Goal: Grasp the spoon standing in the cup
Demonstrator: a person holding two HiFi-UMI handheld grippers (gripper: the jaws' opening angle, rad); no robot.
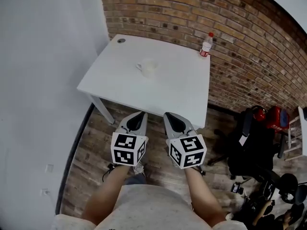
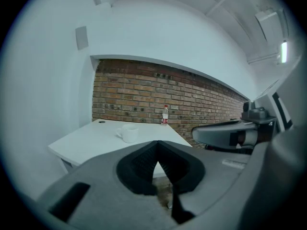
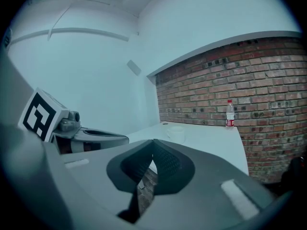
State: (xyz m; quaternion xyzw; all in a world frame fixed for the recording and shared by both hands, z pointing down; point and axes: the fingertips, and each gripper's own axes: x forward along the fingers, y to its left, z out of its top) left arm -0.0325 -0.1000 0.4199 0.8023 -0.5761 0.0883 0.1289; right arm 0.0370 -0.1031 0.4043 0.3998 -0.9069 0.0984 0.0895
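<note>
One white surface [image 1: 177, 92] is seen ahead, bounded by a brick wall [image 1: 249, 42] on its far side and a white wall [image 1: 43, 80] on its left. Three things are counted on it: one white cup [image 1: 147, 67] near the middle, one clear bottle [image 1: 206, 45] with a red cap, stood upright at the far right corner, and one small dark round fitting [image 1: 121, 40] at the far left corner. The cup is set well apart from the bottle and the fitting, with its handle turned to the left. A spoon cannot be made out in it in any view. Two grippers are held side by side on the near side of the surface, over the plank floor [image 1: 91, 143]. The left gripper [image 1: 139, 115] and the right gripper [image 1: 171, 115] are both kept well short of the cup, and the near edge of the surface lies between them and it. In the left gripper view the fingers [image 2: 141, 164] are clenched tip to tip on nothing. In the right gripper view that gripper's fingers [image 3: 168, 166] are likewise pressed together and empty. To the right of the surface, one black chair [image 1: 249, 152] and one red thing [image 1: 276, 118] are seen on the floor, well apart from the cup.
</note>
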